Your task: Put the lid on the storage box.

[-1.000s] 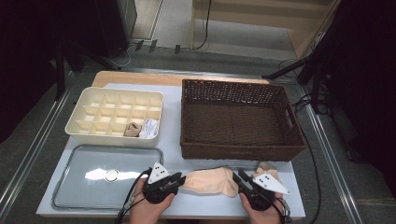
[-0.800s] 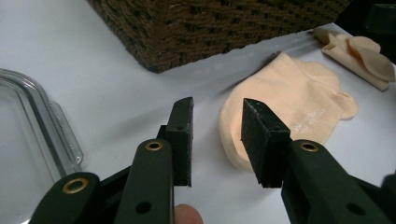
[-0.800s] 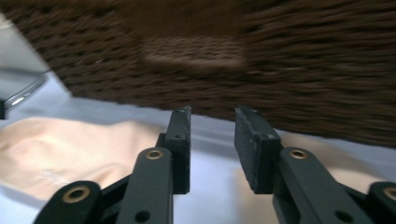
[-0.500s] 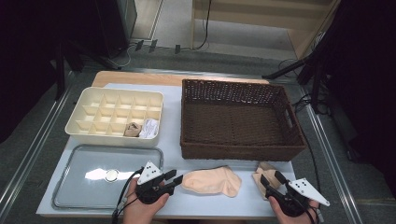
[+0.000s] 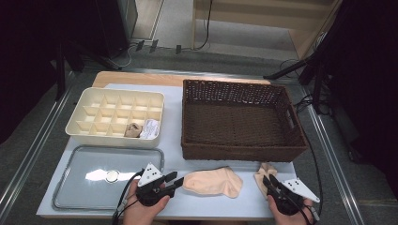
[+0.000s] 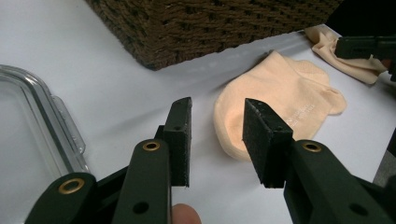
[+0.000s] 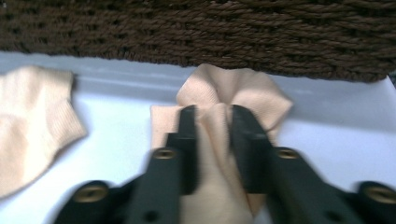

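Note:
A peach sock (image 5: 213, 182) lies flat on the white table in front of the basket; in the left gripper view this sock (image 6: 280, 102) is just beyond my jaws. My left gripper (image 5: 172, 180) (image 6: 218, 114) stands open at its left end, holding nothing, after its jaws widened slightly. A second, crumpled peach sock (image 5: 264, 171) (image 7: 243, 91) lies to the right near the basket's corner. My right gripper (image 5: 268, 182) (image 7: 214, 116) has just been closing and is shut on a fold of it. The left gripper view also shows that sock (image 6: 345, 65).
A dark wicker basket (image 5: 239, 151) (image 7: 210, 32) stands behind the socks. A cream divided box (image 5: 77, 127) with small items in two cells sits at the back left. A metal tray (image 5: 61, 180) lies at the front left, close to my left hand.
My right gripper left the flat sock's right end, moved right to the crumpled sock, opened wide and closed on it. The flat sock now lies free. My left hand stayed almost still.

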`<state>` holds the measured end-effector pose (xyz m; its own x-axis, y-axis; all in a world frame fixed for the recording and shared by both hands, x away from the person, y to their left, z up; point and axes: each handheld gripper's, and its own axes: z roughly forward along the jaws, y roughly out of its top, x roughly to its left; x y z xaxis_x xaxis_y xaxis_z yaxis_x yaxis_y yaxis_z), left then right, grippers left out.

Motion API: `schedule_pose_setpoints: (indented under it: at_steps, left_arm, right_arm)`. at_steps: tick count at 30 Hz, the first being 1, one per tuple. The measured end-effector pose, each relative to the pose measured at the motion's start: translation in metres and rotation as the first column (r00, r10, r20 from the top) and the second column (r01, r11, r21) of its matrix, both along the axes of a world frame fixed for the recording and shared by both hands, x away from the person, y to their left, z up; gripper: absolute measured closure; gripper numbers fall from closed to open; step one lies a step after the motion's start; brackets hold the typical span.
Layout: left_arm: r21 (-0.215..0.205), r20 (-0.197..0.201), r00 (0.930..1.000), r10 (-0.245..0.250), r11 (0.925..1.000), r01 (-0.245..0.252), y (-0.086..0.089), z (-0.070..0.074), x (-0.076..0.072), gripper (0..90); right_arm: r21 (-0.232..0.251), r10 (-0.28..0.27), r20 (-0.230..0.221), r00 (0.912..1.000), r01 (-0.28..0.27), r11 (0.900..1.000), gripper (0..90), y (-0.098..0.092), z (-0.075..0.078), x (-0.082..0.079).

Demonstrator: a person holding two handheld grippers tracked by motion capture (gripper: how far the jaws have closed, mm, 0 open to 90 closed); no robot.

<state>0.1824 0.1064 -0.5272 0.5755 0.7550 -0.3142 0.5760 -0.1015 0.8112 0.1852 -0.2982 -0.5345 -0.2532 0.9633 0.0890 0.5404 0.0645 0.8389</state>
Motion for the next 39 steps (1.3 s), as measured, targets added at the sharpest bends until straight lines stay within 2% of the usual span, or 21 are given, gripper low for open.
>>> schedule_pose_setpoints:
  at_steps: [2,9,11,13,15,17,21,26,31,33,34,36,37,39]
  left_arm:
    - [0.000,0.001,1.0000,-0.002,1.0000,0.002,0.000,0.000,0.000,63.6]
    - [-0.004,-0.001,1.0000,0.000,1.0000,0.000,0.000,0.000,-0.001,63.7]
    - [-0.004,-0.001,1.0000,-0.001,1.0000,0.001,0.000,0.000,-0.001,63.7]
    - [-0.007,-0.001,1.0000,0.000,1.0000,0.000,0.001,0.000,-0.001,63.6]
    - [-0.010,-0.001,1.0000,0.002,0.9999,-0.002,0.001,0.001,-0.001,63.5]
    - [-0.014,0.000,1.0000,0.005,0.9999,-0.005,0.002,0.001,-0.001,63.5]
    - [-0.024,-0.002,1.0000,0.004,0.9997,-0.005,0.003,0.003,-0.002,63.5]
    - [-0.029,0.001,1.0000,-0.006,0.9996,0.006,-0.001,0.005,-0.003,63.6]
    - [-0.031,0.005,0.9999,-0.016,0.9994,0.016,-0.004,0.006,-0.007,63.5]
    - [-0.036,0.007,0.9999,-0.015,0.9992,0.016,-0.004,0.007,-0.008,63.5]
    - [-0.038,0.007,0.9998,-0.016,0.9991,0.017,-0.005,0.008,-0.008,63.5]
    - [-0.042,0.012,0.9998,-0.017,0.9989,0.018,-0.005,0.009,-0.009,63.5]
    - [-0.044,0.013,0.9998,-0.017,0.9989,0.017,-0.006,0.009,-0.010,63.5]
    - [-0.046,0.015,0.9997,-0.018,0.9988,0.018,-0.006,0.010,-0.012,63.4]
  right_arm:
    - [0.010,0.004,-0.003,1.0000,-0.004,1.000,84.3,0.001,0.004,-0.001]
    - [0.067,0.079,0.072,0.9943,-0.084,0.994,84.5,0.024,0.020,-0.013]
    - [0.071,0.111,0.070,0.9914,-0.116,0.991,84.0,0.034,0.019,-0.013]
    - [0.057,0.131,0.067,0.9892,-0.134,0.989,79.0,0.041,0.014,-0.011]
    - [0.068,0.131,0.066,0.9892,-0.136,0.988,68.9,0.043,0.011,-0.009]
    - [0.086,0.121,0.092,0.9885,-0.128,0.988,62.1,0.042,0.011,-0.010]
    - [0.110,0.089,0.108,0.9901,-0.101,0.989,65.0,0.031,0.016,-0.018]
    - [0.123,0.088,0.087,0.9923,-0.098,0.988,70.8,0.023,0.016,-0.035]
    - [0.150,0.136,0.058,0.9890,-0.143,0.978,60.9,0.031,0.012,-0.048]
    - [0.130,0.149,0.025,0.9885,-0.151,0.980,58.8,0.035,0.008,-0.050]
    - [0.117,0.153,-0.001,0.9882,-0.152,0.981,59.4,0.036,0.005,-0.050]
    - [0.094,0.139,-0.031,0.9898,-0.135,0.986,71.8,0.037,0.001,-0.051]
    - [0.107,0.139,-0.043,0.9893,-0.134,0.985,76.7,0.037,0.001,-0.051]
    - [0.134,0.134,-0.031,0.9905,-0.129,0.983,85.4,0.036,0.007,-0.054]
